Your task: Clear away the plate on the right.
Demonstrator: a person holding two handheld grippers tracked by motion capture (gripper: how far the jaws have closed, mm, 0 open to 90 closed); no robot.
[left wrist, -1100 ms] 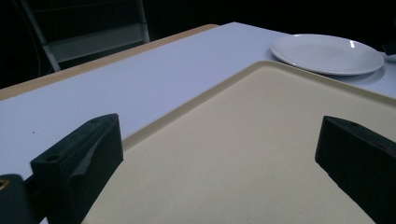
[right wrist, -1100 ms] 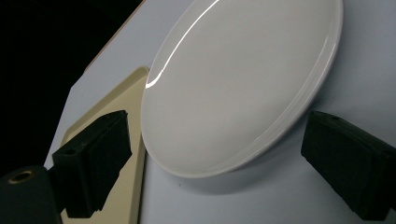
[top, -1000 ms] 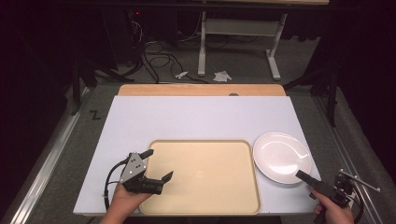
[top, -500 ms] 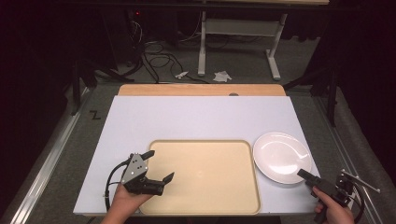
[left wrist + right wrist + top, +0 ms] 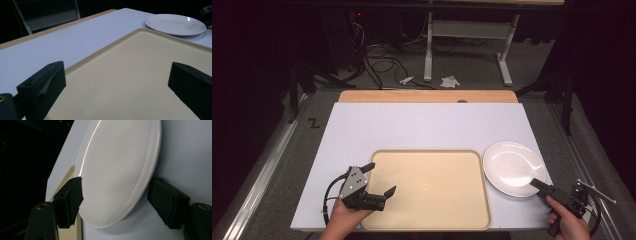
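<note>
One round, glossy white plate (image 5: 511, 167) lies flat.

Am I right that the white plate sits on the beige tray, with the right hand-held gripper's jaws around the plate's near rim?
Not quite: the white plate sits on the white table, just right of the beige tray, not on it, as the high view shows. The rest holds: the right hand-held gripper has its jaws around the plate's near rim and has just been closing on it.

One mark can be read: a black letter "Z" (image 5: 313, 122) stands on the grey floor (image 5: 287, 165) just left of the white table's (image 5: 432, 125) far corner, in the high view.
</note>
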